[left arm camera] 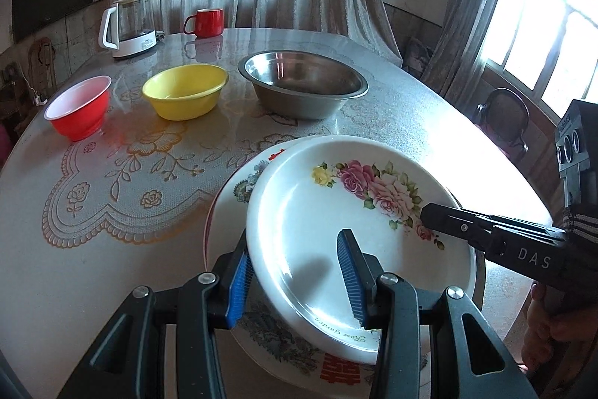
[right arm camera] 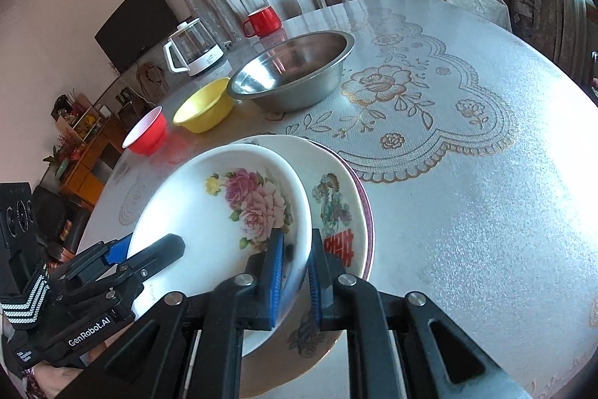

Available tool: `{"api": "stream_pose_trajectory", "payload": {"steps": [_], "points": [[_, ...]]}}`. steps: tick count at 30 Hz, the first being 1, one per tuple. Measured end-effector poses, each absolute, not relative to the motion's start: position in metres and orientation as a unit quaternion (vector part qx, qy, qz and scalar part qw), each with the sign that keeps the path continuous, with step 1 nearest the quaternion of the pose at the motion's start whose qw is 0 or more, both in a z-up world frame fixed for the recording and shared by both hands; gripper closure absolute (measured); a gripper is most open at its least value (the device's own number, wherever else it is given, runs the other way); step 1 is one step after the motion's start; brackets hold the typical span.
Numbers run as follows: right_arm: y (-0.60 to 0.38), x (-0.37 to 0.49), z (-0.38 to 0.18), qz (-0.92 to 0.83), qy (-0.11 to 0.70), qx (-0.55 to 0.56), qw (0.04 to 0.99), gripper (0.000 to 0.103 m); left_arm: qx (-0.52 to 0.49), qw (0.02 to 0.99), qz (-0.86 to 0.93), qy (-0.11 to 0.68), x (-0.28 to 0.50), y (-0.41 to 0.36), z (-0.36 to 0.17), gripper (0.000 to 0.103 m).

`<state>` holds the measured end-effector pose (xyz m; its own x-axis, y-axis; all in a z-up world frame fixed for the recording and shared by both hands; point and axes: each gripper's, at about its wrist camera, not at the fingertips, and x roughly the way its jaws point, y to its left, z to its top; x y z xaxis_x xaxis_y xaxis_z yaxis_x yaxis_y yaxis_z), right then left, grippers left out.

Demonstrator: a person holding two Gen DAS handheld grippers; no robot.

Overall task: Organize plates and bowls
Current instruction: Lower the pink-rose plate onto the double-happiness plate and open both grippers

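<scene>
Table (left arm camera: 392,122) is covered by a lace-pattern cloth (left arm camera: 123,197). A steel bowl (left arm camera: 302,88), yellow bowl (left arm camera: 185,91) and red bowl (left arm camera: 79,107) are lined up in a row across the far side, apart from each other. Behind them a kettle (left arm camera: 129,25) and red mug (left arm camera: 207,22) are seen near the curtain. At the near edge a big plate (right arm camera: 336,208) with a red character is laid flat on the table. A rose plate (left arm camera: 358,234) is held over it, tilted, overlapping most of it. Left gripper (left arm camera: 295,290): jaws part open, set astride the rose plate's near-left rim, one pad under, one inside; grip pressure cannot be told. Right gripper (right arm camera: 295,283): jaws narrow, clamped on the rose plate's rim at the opposite side.
</scene>
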<state>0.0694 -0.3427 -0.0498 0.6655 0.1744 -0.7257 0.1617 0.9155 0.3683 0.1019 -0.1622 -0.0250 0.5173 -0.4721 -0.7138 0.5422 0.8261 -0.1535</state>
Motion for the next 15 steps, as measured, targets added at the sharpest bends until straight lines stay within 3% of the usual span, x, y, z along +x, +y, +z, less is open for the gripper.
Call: {"api": "stream_pose_trajectory", "payload": {"steps": [15], "points": [[-0.339,0.074,-0.043,-0.006,0.424,0.185,0.886,0.089,0.094,0.873,-0.283,0.386,0.096,-0.173,-0.025,0.05]]}}
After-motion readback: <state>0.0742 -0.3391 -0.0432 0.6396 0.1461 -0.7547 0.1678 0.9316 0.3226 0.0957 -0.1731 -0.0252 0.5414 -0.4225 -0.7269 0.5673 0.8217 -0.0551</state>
